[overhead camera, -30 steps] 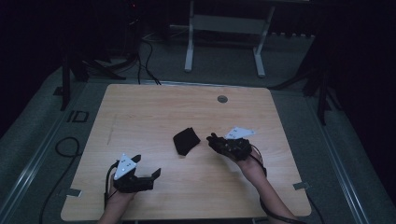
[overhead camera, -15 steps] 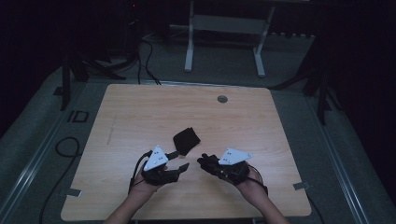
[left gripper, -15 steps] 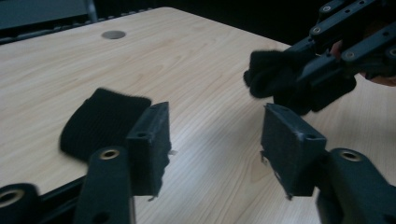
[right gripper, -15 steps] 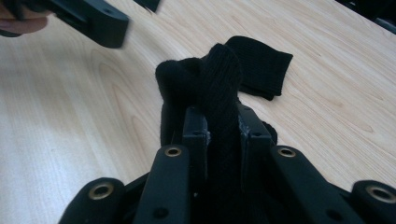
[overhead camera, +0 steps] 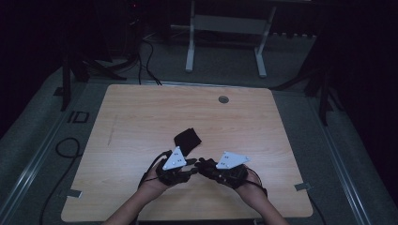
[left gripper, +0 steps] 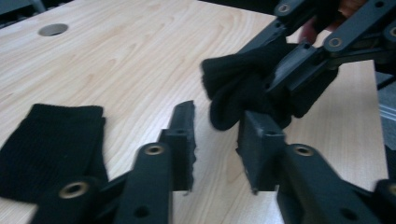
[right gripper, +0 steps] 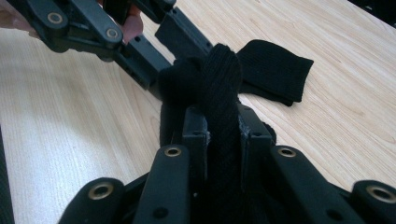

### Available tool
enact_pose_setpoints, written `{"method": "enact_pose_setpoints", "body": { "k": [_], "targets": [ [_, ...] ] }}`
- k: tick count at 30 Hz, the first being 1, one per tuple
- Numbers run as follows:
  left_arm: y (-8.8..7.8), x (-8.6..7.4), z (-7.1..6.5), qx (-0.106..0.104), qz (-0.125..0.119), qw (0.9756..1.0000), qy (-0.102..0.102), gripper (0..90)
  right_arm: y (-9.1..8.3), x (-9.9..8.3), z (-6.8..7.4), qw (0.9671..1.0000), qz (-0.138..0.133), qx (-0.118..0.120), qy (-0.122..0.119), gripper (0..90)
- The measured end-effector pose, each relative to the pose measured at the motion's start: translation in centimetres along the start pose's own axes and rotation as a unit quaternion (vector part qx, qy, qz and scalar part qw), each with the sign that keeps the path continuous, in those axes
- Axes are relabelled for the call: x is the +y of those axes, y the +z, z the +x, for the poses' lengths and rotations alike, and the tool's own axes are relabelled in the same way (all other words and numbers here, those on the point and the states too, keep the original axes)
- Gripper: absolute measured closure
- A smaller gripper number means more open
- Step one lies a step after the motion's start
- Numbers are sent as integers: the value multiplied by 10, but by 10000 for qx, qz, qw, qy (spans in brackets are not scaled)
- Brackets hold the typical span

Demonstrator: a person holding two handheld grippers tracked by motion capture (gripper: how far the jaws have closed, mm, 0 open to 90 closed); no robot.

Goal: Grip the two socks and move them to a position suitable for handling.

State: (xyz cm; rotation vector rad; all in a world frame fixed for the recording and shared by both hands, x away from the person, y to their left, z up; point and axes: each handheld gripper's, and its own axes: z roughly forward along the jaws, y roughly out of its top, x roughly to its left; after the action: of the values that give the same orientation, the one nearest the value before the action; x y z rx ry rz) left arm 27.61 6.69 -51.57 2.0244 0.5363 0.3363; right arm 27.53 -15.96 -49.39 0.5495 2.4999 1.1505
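Observation:
My right gripper [overhead camera: 202,166] [right gripper: 224,121] is shut on a bunched black sock [right gripper: 219,79] [left gripper: 238,88] and holds it just above the wooden table [overhead camera: 141,117] near the front edge. Facing it, my left gripper [overhead camera: 190,169] [left gripper: 217,116] has just been closing its jaws. They still stand apart, with the sock's loose end right at their tips and no pad pressing on it. A second black sock [overhead camera: 187,139] [left gripper: 51,144] [right gripper: 273,70] lies flat on the table just behind the two grippers.
A round cable hole [overhead camera: 223,99] [left gripper: 53,29] sits near the table's far edge. Beyond the table a white metal stand [overhead camera: 225,23] rests on the grey floor, and cables [overhead camera: 65,145] trail at the left.
My left gripper swung from the front left over to the right gripper and narrowed its jaws. The right gripper drew the bunched sock back toward the front edge.

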Motion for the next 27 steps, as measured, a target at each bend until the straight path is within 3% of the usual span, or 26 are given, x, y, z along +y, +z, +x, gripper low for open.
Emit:
{"method": "enact_pose_setpoints", "body": {
  "k": [3,8,14,21,24,27],
  "targets": [
    [1,1,-2,102,16,9999,-44,856,0,1,0,10000,-29,-23,-25,764],
    [-1,2,-4,129,-18,9999,-113,876,-3,2,-4,9998,-144,-49,87,759],
    [-6,3,-7,213,-73,9997,-20,883,-11,5,-6,9996,-268,15,45,757],
    [-9,-1,-4,340,89,9994,-60,885,-14,8,-7,9994,-330,23,45,758],
    [-11,-7,0,500,262,9983,-131,885,-21,7,-11,9988,-438,-142,137,809],
    [-17,-13,4,392,219,9983,-366,885,-34,5,-22,9970,-596,-285,409,814]
  ]
}}
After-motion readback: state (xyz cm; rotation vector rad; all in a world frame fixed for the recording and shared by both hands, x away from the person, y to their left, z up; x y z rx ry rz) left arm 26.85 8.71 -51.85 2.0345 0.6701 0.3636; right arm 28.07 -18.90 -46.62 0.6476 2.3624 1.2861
